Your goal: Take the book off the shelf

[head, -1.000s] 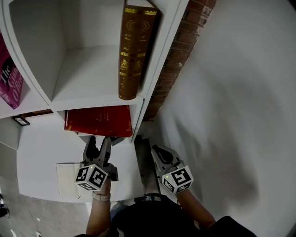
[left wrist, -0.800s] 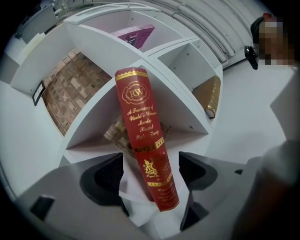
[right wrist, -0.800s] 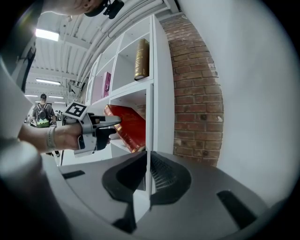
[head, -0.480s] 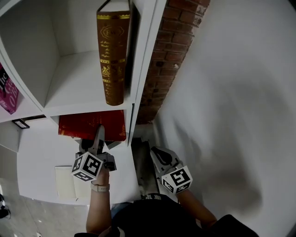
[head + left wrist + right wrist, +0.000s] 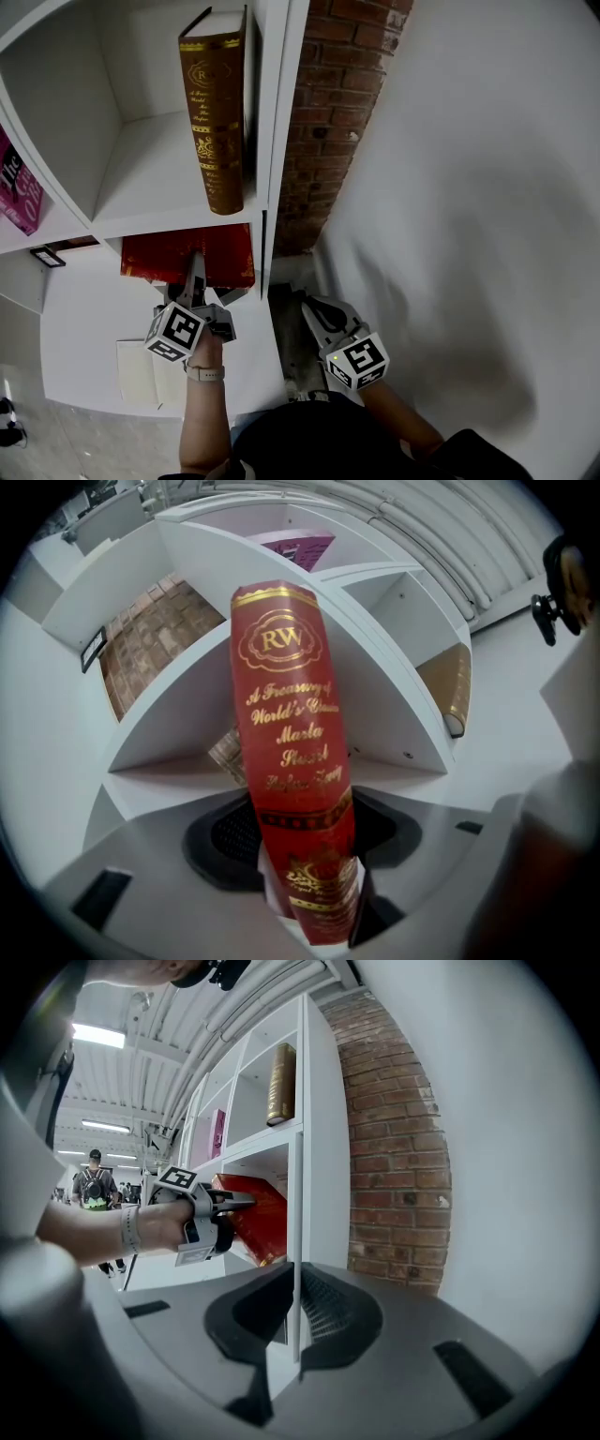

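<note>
Red hardcover book (image 5: 187, 255) with gold lettering on its spine sits in the lower compartment of the white shelf unit (image 5: 150, 187), a little left of the centre of the head view, close to the right side panel of the compartment. In the right gripper view the book (image 5: 258, 1218) is tilted, and one corner points down. The left claw (image 5: 197, 274) reaches into this compartment and its jaws are closing. In the left gripper view the spine of the book (image 5: 295, 761) stands between them, and both pads seem to touch its covers at the lower end. The right claw (image 5: 307, 307) is lower in the frame, near the red brick wall (image 5: 328, 112). Its jaws (image 5: 295, 1307) are a little apart and hold nothing. In the compartment above, a brown book with gold decoration (image 5: 214, 112) stands upright against the side panel.
</note>
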Demonstrator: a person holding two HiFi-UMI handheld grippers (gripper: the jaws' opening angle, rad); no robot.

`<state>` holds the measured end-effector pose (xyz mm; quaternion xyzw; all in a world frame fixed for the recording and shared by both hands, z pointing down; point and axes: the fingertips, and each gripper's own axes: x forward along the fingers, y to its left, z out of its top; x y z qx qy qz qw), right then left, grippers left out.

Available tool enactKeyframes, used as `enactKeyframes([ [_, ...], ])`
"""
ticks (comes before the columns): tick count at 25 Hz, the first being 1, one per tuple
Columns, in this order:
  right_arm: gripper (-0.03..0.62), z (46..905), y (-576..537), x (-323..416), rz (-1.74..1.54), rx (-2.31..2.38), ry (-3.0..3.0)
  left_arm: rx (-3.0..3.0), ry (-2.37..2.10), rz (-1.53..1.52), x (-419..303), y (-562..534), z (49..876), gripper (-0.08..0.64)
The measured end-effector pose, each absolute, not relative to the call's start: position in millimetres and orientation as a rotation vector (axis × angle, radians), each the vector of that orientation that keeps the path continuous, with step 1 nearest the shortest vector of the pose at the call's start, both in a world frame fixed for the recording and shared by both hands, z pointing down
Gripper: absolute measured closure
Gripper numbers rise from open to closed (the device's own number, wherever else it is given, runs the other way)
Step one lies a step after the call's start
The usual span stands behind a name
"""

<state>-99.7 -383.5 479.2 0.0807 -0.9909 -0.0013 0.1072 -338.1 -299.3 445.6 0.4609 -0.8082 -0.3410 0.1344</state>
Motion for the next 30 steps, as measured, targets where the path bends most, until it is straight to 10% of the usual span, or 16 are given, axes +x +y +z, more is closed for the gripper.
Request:
enactKeyframes([
  [30, 0.560, 465, -310, -77, 0.019, 0.224, -2.972, 1.377, -2.247, -1.029, -278, -214, 447, 0.409],
])
